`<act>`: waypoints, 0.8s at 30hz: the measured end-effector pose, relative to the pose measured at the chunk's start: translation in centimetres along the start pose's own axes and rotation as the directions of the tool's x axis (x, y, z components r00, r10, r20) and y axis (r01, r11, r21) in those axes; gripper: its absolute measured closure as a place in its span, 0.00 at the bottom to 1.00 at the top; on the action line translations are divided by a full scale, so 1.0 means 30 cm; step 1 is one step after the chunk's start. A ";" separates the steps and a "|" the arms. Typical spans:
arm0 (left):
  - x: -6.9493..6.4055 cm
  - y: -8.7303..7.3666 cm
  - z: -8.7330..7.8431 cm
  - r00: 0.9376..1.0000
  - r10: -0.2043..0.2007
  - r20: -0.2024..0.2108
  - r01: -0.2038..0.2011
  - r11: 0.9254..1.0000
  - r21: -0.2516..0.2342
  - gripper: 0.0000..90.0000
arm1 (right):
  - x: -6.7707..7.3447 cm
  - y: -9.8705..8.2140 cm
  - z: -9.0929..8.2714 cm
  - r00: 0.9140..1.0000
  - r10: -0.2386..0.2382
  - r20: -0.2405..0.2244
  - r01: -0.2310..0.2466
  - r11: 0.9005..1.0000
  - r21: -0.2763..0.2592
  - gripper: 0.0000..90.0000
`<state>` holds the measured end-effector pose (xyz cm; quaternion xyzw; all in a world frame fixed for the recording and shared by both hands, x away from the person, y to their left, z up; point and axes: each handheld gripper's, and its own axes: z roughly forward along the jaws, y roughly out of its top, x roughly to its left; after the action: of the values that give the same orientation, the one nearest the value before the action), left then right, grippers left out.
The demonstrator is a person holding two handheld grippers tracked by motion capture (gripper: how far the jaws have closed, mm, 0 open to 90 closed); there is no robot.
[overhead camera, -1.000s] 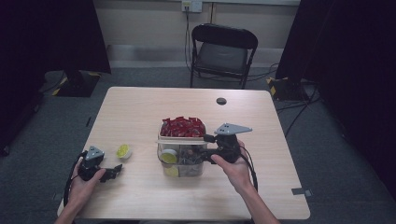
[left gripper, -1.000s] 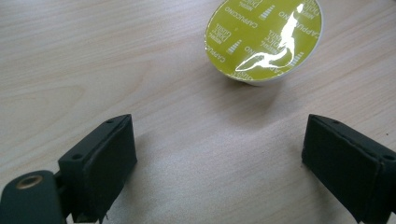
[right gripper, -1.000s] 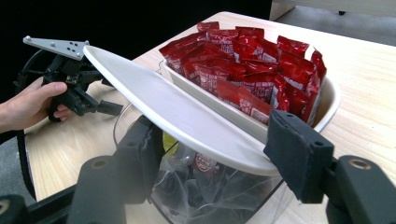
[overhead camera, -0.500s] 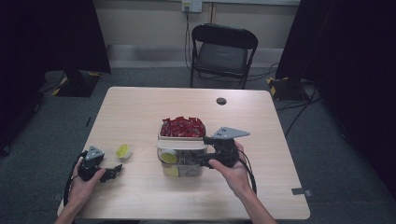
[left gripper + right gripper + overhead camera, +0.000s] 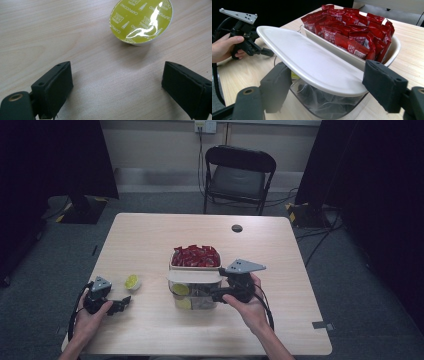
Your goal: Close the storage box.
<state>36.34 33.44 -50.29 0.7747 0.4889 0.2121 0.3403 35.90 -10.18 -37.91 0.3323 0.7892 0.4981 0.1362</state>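
Observation:
A white lid (image 5: 312,62) lies tilted over a clear tub (image 5: 329,106) and leans on a white dish (image 5: 395,47) heaped with red sachets (image 5: 352,27). My right gripper (image 5: 327,73) has just been opening. Its jaws stand on either side of the lid's near edge, and the pads do not press on it. In the high view the right gripper (image 5: 214,295) is at the tub's (image 5: 194,296) right side. My left gripper (image 5: 117,85) rests open on the table, with a yellow capsule (image 5: 141,21) a little ahead of its jaws and nothing between them.
Yellow capsules (image 5: 181,290) and dark pods show through the tub's wall. A black chair (image 5: 239,175) stands beyond the table's far edge, and a small dark disc (image 5: 237,228) lies at the far side. Bare wood (image 5: 150,240) stretches left of the dish.
My right hand has drawn back slightly toward the near edge and its jaws stand wider. The lid stays on the tub. The left hand has not moved.

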 end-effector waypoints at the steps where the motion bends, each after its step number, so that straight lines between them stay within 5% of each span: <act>1: 0.001 0.000 0.000 1.000 0.003 -0.002 -0.003 1.000 0.000 0.10 | 0.000 -0.001 -0.001 1.000 0.002 -0.001 -0.002 1.000 0.000 0.25; 16: -0.001 0.000 0.001 1.000 -0.005 0.000 0.005 1.000 -0.004 0.10 | 0.025 -0.017 -0.022 0.999 -0.033 0.040 0.034 0.999 -0.019 0.25; 24: -0.001 0.000 0.001 1.000 -0.005 0.000 0.005 1.000 -0.004 0.10 | 0.009 -0.034 -0.041 1.000 0.004 0.024 -0.004 1.000 -0.012 0.18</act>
<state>36.34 33.40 -50.31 0.7728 0.4905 0.2122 0.3422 34.64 -11.15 -38.21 0.3391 0.7839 0.4989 0.1469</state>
